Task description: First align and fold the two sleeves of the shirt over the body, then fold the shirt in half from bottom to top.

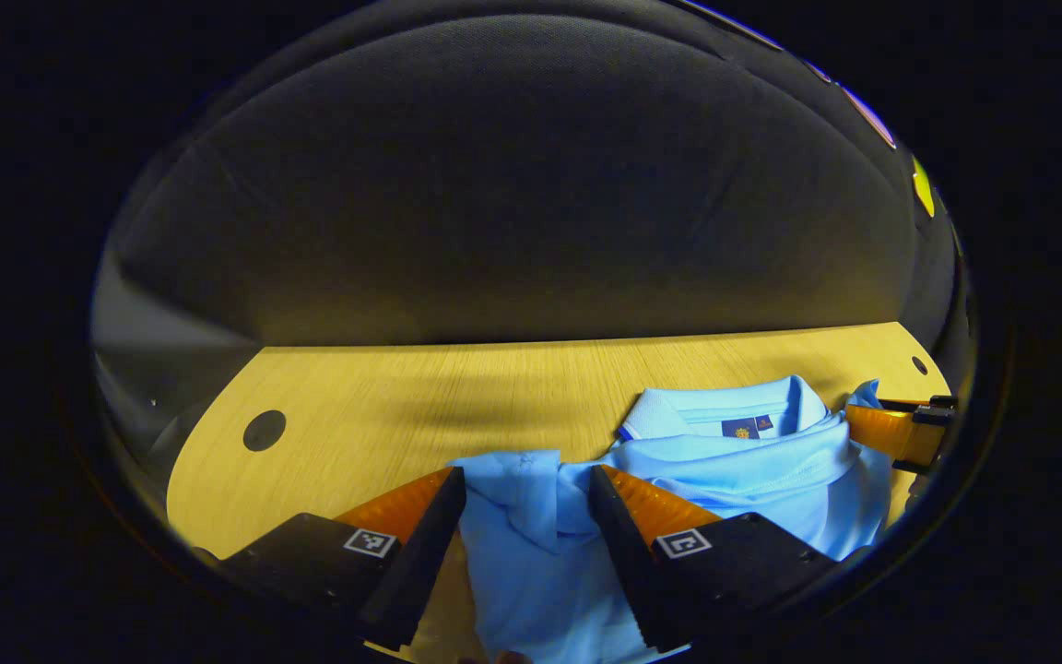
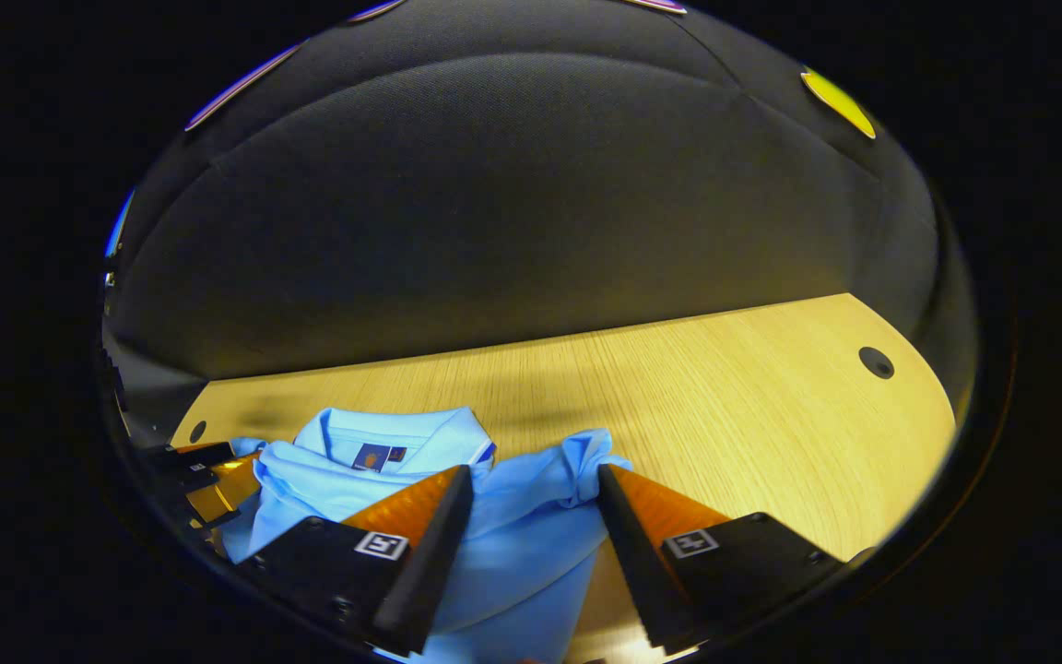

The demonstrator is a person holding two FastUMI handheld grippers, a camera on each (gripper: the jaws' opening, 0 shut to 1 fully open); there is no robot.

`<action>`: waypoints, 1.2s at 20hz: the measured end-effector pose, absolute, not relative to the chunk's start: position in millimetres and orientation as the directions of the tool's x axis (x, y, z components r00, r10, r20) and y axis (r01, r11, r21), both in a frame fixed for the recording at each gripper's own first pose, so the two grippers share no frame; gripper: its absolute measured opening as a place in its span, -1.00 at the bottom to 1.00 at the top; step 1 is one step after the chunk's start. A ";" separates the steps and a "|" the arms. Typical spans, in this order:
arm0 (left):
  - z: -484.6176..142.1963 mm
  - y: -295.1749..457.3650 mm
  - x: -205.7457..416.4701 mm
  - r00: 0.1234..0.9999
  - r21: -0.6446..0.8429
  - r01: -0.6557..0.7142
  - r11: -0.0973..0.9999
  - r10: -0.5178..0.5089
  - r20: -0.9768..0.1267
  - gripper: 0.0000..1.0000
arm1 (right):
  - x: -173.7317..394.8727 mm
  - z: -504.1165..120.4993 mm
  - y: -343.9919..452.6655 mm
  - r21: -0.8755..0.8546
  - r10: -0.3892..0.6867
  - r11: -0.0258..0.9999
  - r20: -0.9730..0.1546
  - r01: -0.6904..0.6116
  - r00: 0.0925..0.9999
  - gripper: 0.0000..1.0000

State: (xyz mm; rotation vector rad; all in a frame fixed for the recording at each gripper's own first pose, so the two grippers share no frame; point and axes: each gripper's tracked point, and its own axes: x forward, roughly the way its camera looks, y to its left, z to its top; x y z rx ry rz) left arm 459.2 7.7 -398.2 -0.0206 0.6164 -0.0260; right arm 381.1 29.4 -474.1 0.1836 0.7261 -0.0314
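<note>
A light blue polo shirt (image 1: 752, 470) lies on the wooden table (image 1: 402, 406), its collar (image 1: 725, 410) facing the far wall. A bunched corner of cloth (image 1: 522, 480) sits between the spread fingers of my left gripper (image 1: 526, 472), which stands open. In the right gripper view the same shirt (image 2: 513, 526) lies low and left, with its collar (image 2: 383, 433) behind it. My right gripper (image 2: 535, 468) is open too, and a rumpled fold (image 2: 577, 461) lies between its fingers. Each view catches the other gripper at the shirt's far side (image 1: 900, 429) (image 2: 199, 480).
The table's far edge meets the dark cloth wall. Round holes mark the tabletop corners (image 1: 264, 430) (image 2: 876, 362). Bare wood stretches left of the shirt in the left gripper view and right of it (image 2: 725, 406) in the right gripper view.
</note>
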 end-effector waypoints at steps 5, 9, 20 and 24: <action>-382.1 6.2 454.0 0.828 -0.025 0.016 1.000 -0.027 -0.560 0.88 | 378.2 -457.0 18.3 0.176 0.022 0.978 -0.632 0.115 0.774 0.96; -344.5 2.1 435.5 0.866 -0.005 0.025 1.000 -0.024 -0.499 0.92 | 363.8 -420.3 9.1 0.179 0.027 0.979 -0.589 0.098 0.808 0.96; -193.2 -8.0 293.5 0.961 -0.038 0.011 0.999 -0.021 -0.277 0.92 | 251.5 -259.7 -8.9 0.186 0.050 0.982 -0.414 0.031 0.909 0.96; -143.8 -20.3 222.1 0.972 -0.014 0.037 0.999 -0.039 -0.233 0.92 | 204.0 -193.8 -16.5 0.226 0.052 0.974 -0.332 0.026 0.942 0.95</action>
